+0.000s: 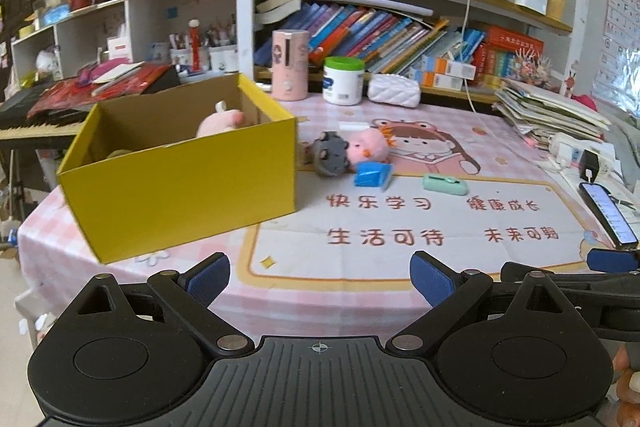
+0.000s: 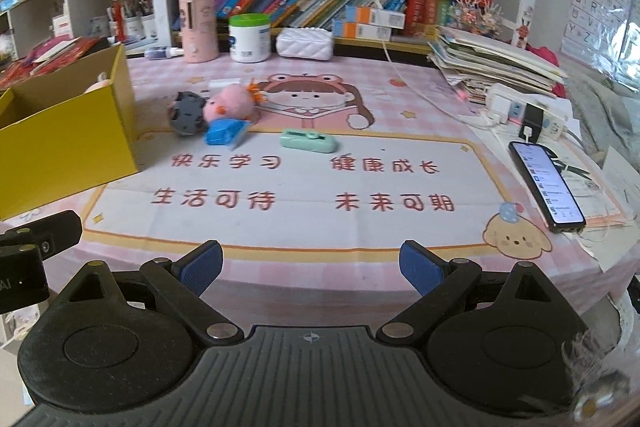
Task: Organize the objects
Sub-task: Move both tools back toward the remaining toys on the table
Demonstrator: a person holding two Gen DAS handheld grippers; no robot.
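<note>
Both the left gripper (image 1: 320,277) and right gripper (image 2: 311,265) hover at the table's near edge, fingers wide and empty. The yellow box (image 1: 180,171) sits at the left as the collecting bin; pink plush (image 2: 228,107), blue block (image 2: 224,134) and green case (image 2: 307,141) lie beside it, awaiting pickup.

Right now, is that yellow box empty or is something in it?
Not empty. The open-topped yellow box has a pink soft toy poking above its rim.

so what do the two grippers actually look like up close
Both match: the left gripper and right gripper have black linkage arms on round black hubs, silver pivot pins, jaws with blue textured pads, and a ribbed grey base marked with a small crosshair.
</note>
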